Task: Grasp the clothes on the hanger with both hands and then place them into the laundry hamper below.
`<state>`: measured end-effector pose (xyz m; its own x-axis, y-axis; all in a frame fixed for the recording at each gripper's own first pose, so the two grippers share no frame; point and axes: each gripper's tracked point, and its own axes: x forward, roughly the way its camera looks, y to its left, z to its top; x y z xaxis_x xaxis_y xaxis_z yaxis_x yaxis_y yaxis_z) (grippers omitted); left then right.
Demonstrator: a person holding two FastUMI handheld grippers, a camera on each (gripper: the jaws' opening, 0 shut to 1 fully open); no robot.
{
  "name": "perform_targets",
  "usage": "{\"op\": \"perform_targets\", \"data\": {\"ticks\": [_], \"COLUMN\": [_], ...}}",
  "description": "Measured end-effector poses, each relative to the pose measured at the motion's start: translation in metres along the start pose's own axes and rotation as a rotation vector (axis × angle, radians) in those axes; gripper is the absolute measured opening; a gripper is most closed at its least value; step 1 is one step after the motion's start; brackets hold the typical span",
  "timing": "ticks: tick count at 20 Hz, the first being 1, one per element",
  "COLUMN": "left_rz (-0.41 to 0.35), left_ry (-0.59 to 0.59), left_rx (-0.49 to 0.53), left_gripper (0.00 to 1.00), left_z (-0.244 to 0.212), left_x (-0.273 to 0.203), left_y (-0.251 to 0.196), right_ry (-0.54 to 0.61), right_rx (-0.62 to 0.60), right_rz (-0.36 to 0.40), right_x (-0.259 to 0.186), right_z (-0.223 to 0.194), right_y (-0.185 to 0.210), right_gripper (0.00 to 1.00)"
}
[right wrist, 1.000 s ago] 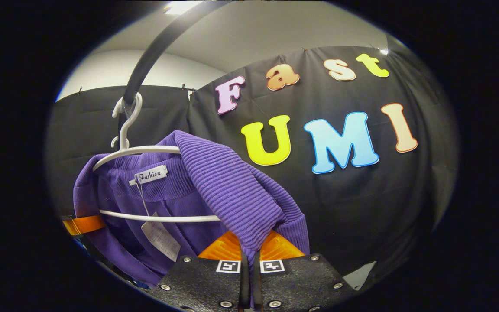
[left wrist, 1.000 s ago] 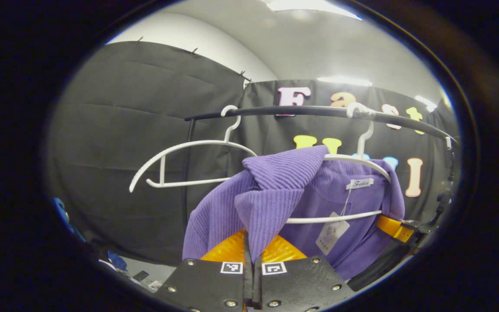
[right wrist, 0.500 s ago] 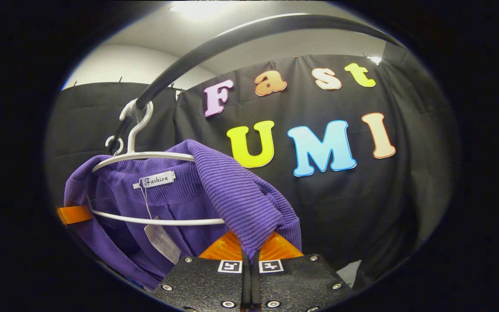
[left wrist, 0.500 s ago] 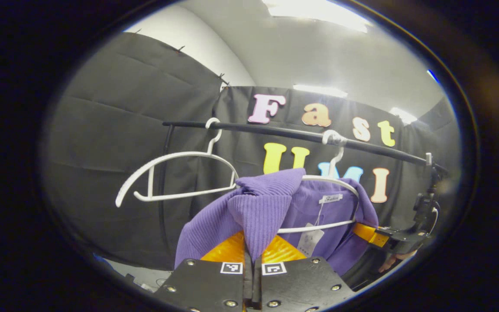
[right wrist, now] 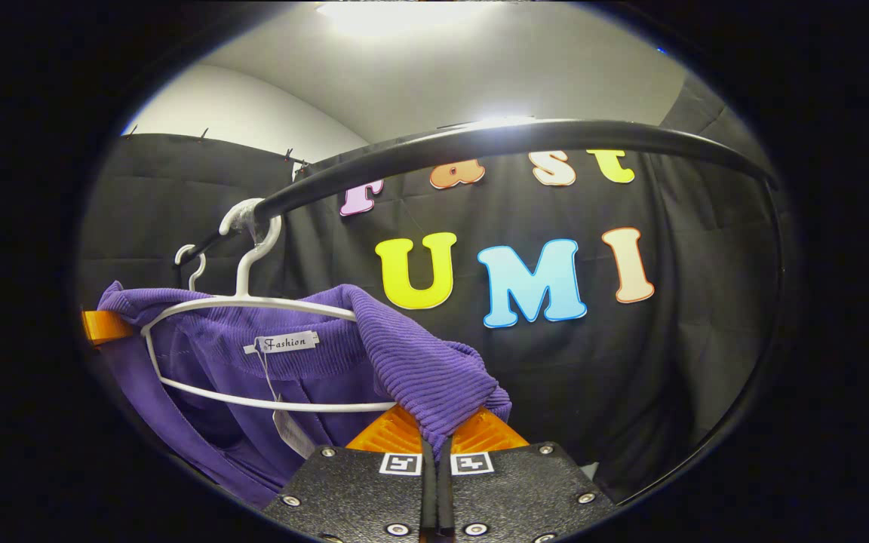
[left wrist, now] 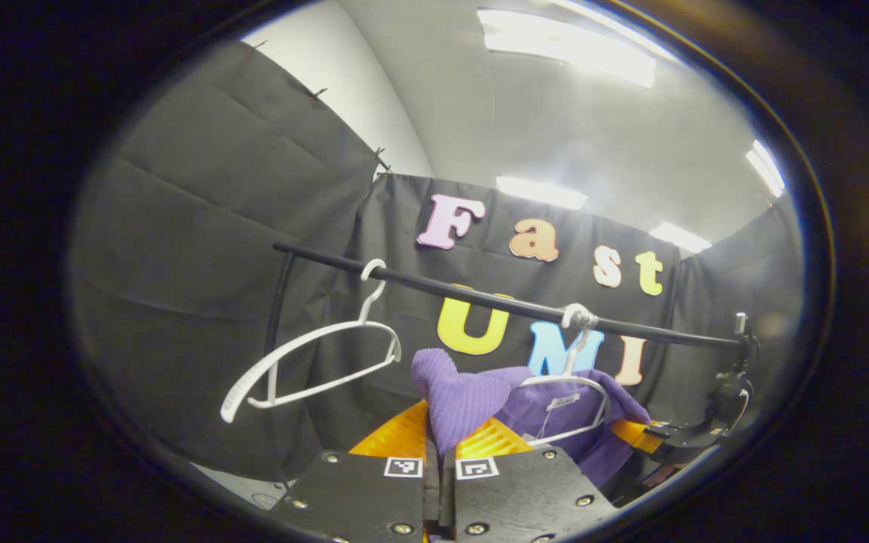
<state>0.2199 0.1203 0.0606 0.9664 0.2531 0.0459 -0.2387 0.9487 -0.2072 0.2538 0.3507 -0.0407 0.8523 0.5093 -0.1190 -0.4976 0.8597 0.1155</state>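
Left gripper (left wrist: pixel 440 452): nearest in the left gripper view, orange fingers (left wrist: pixel 397 437) closed together, pinching a fold of the purple sweater (left wrist: pixel 465 396) between them.

Right gripper (right wrist: pixel 434 445): nearest in the right gripper view, fingers (right wrist: pixel 385 431) likewise pressed together on the sweater's (right wrist: pixel 404 362) other shoulder. It also shows farther off at the right of the left gripper view (left wrist: pixel 634 434), orange finger against the purple knit.

Purple sweater: ribbed knit, stretched between the two grippers. The collar with its white label (right wrist: pixel 281 344) and a paper tag (right wrist: pixel 287 430) hangs inside the hanger's frame.

Hanger (right wrist: pixel 246 347): white, its hook over the rail. The sweater is draped partly across its upper arm; the lower bar crosses in front of the knit. Whether the garment is fully free of the hanger cannot be told.

Spare hanger (left wrist: pixel 306 362): white, bare, tilted, hooked on the rail to the left of the sweater in the left gripper view.

Rail (left wrist: pixel 480 294): black bar on a black upright post, running across above both hangers.

Booth wall (left wrist: pixel 193 249): black cloth behind the rail.

Ceiling lights (left wrist: pixel 566 53): bright strips, farthest.
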Motion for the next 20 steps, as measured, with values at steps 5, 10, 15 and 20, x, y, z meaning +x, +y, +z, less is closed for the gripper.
{"op": "perform_targets", "data": {"ticks": [5, 10, 15, 20], "left_rz": [0.006, 0.03, 0.072, 0.102], "left_ry": [0.01, -0.008, 0.01, 0.054], "left_rx": [-0.049, -0.049, -0.062, -0.11], "left_gripper": [0.01, 0.0, 0.01, 0.05], "left_z": [0.017, 0.032, 0.021, -0.015], "left_x": [0.008, 0.011, 0.016, 0.016], "left_y": [0.03, 0.064, 0.109, 0.132], "right_ry": [-0.044, -0.067, -0.08, -0.09], "right_rx": [-0.029, -0.033, -0.039, -0.061], "right_rz": [-0.015, -0.005, 0.01, 0.016], "right_x": [-0.004, -0.009, -0.004, -0.007], "right_z": [0.019, 0.029, 0.038, 0.04], "right_y": [0.013, 0.03, 0.043, 0.046], "right_gripper": [0.0, 0.0, 0.0, 0.0]}}
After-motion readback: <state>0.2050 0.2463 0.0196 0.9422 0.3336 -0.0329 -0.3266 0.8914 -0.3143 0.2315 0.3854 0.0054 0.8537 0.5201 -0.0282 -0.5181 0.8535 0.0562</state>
